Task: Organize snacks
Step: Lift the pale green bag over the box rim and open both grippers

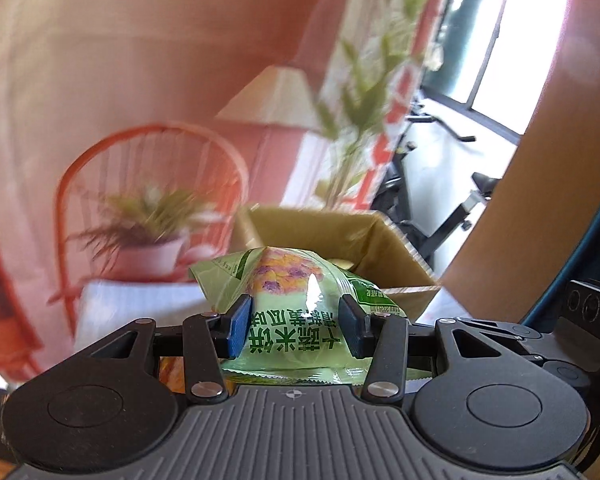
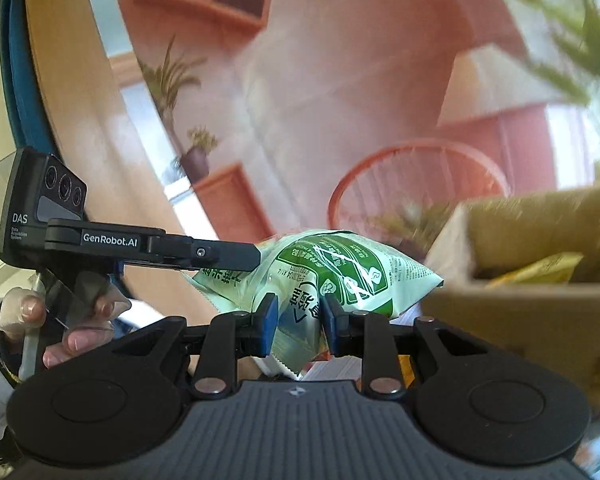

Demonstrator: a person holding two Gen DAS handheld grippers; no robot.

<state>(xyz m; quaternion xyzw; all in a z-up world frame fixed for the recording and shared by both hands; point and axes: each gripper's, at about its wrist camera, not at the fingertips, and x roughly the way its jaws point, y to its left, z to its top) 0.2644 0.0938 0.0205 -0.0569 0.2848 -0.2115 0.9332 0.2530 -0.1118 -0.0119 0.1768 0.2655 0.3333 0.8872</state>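
One green snack bag (image 1: pixel 296 312), one cardboard box (image 1: pixel 380 248), one yellow packet (image 2: pixel 540 268).

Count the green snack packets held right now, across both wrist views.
2. One green packet is clamped in the left gripper; another in the right gripper. Others may be hidden inside the cardboard box.

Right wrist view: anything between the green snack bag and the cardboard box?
Nothing solid. The green snack bag tip stops just short of the cardboard box wall; only blurred background shows in that gap. Right gripper grips the bag.
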